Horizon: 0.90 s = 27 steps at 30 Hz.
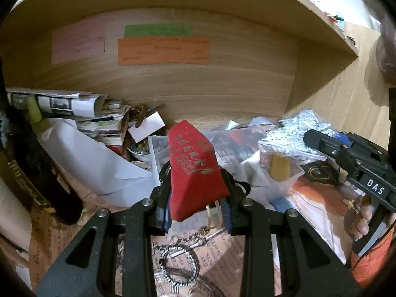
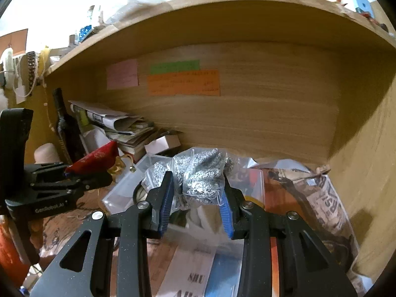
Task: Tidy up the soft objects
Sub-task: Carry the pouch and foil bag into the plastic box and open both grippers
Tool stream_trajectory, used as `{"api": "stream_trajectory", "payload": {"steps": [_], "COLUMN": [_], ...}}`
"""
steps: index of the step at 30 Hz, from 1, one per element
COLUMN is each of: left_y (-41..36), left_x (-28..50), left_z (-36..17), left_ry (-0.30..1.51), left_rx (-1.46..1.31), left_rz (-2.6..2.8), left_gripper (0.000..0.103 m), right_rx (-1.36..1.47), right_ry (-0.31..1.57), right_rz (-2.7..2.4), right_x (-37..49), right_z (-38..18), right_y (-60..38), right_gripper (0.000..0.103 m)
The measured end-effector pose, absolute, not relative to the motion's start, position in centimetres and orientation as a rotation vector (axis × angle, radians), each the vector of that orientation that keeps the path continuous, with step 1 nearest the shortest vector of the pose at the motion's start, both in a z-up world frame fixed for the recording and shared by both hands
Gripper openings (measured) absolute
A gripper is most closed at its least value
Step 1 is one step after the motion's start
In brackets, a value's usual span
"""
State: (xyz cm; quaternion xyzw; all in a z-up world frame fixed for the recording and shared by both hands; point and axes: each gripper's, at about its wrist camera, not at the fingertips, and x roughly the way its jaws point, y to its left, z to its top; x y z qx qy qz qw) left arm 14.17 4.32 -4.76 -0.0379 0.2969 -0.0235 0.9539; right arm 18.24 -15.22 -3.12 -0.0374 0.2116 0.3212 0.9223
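Observation:
My left gripper is shut on a red velvet pouch with gold lettering and holds it above the cluttered desk; the pouch also shows in the right wrist view. My right gripper is shut on a clear plastic bag of grey knitted fabric, lifted above the clutter. That bag appears in the left wrist view, with the right gripper at the right edge.
A wooden shelf back carries pink, green and orange notes. Rolled papers and books lie at the left with a dark bottle. A clear plastic box, white paper and newspaper cover the desk.

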Motion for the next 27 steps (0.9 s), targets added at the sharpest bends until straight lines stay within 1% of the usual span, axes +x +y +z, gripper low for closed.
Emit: {"api": "stream_trajectory", "payload": {"steps": [6, 21, 24, 25, 27], "left_y": [4.7, 4.6, 4.7, 4.6, 4.5], "left_x": [17.0, 22.7, 23.3, 23.4, 23.5], "left_z": [-5.7, -9.5, -10.2, -10.3, -10.5], "left_ry": [0.658, 0.809, 0.837, 0.844, 0.848], "left_rx": [-0.102, -0.137, -0.151, -0.151, -0.143], "left_rz": [-0.070, -0.103, -0.109, -0.109, -0.102], "left_gripper": [0.032, 0.032, 0.032, 0.032, 0.037], "right_rx": [-0.113, -0.207, -0.212, -0.218, -0.229], "right_ry": [0.481, 0.609, 0.618, 0.617, 0.615], "right_rz": [0.655, 0.626, 0.628, 0.622, 0.614], "right_x": [20.5, 24.8, 25.0, 25.0, 25.1], "right_z": [-3.9, -8.1, -8.5, -8.7, -8.8], "right_y": [-13.5, -10.2, -10.0, -9.9, -9.8], "right_gripper": [0.031, 0.031, 0.033, 0.034, 0.034]}}
